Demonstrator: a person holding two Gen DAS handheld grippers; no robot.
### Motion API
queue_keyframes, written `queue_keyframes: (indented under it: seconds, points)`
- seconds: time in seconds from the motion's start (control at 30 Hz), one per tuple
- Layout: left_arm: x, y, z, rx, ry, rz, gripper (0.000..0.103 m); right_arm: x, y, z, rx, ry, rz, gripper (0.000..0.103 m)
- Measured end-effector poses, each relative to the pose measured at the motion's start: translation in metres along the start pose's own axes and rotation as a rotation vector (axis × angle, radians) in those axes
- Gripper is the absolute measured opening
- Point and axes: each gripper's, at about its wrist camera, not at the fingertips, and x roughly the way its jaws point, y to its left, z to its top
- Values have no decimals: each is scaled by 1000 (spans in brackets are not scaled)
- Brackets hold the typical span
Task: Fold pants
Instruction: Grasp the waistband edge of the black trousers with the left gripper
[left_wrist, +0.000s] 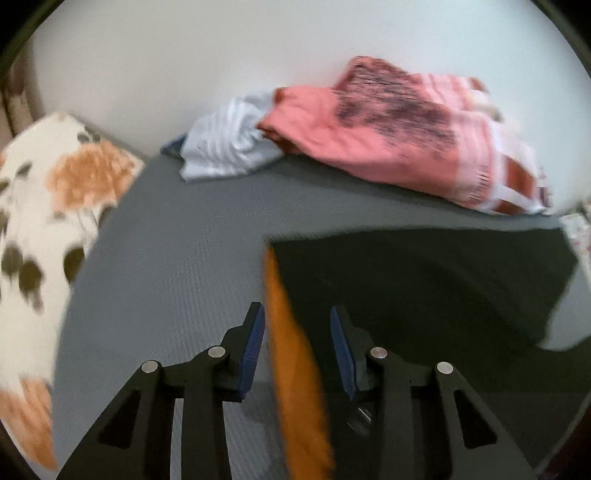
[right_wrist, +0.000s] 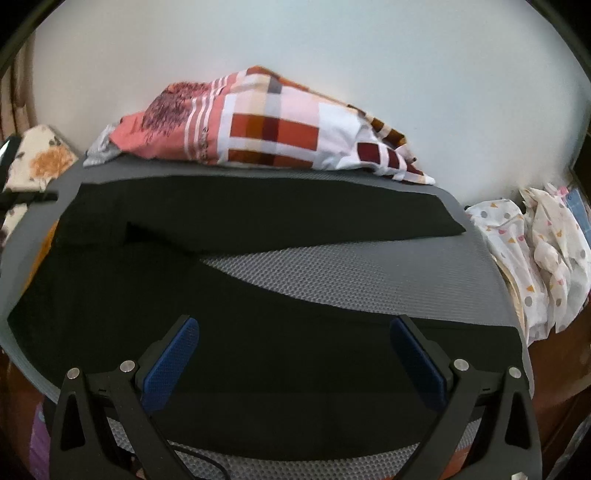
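Dark pants (right_wrist: 258, 343) lie spread on a grey mat (right_wrist: 369, 269), legs forming a V toward the right. In the left wrist view the pants (left_wrist: 424, 280) show an orange band (left_wrist: 291, 369) along their left edge. My left gripper (left_wrist: 297, 314) is open, its blue pads either side of that orange edge, not closed on it. My right gripper (right_wrist: 295, 325) is wide open just above the near pant leg, holding nothing.
A pink and checked cloth pile (right_wrist: 266, 129) and a pale striped garment (left_wrist: 225, 144) lie at the mat's far edge by the wall. A floral pillow (left_wrist: 44, 206) lies left. Patterned white clothes (right_wrist: 535, 251) hang off the right.
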Motion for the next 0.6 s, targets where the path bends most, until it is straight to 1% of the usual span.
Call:
queue_keyframes:
  seconds: [0.07, 0.13, 0.17, 0.2, 0.23, 0.27, 0.3, 0.33, 0.4, 0.43, 0.47, 0.53, 0.6]
  points:
    - [24, 13, 15, -1, 41, -28, 40, 10, 3, 5, -5, 24, -5, 102]
    - [46, 19, 27, -23, 63, -19, 40, 17, 4, 5, -7, 48, -7, 102]
    - [59, 28, 32, -21, 77, -30, 40, 20, 6, 4, -8, 57, -7, 102]
    - [68, 23, 31, -31, 88, -24, 40, 23, 7, 4, -9, 65, -8, 102]
    - [76, 22, 28, -39, 97, -37, 40, 25, 8, 3, -12, 71, -10, 102]
    - [83, 23, 30, -34, 104, -66, 40, 27, 10, 2, -15, 77, -11, 102]
    - [88, 21, 30, -12, 98, -77, 41, 32, 13, -1, -22, 87, -11, 102]
    - [91, 17, 31, 8, 90, -71, 44, 34, 16, -1, -24, 92, -11, 102]
    - [96, 15, 34, 49, 58, -55, 59, 39, 17, 3, -28, 106, -9, 102]
    - [98, 14, 35, 62, 50, -56, 60, 43, 21, 2, -36, 121, -5, 102]
    - [100, 15, 35, 66, 52, -79, 60, 45, 22, 2, -40, 127, 0, 102]
    - [105, 20, 38, 39, 72, -163, 60, 47, 25, 1, -45, 132, 3, 102]
    - [107, 20, 41, 31, 76, -192, 60, 48, 27, 2, -48, 135, 4, 102]
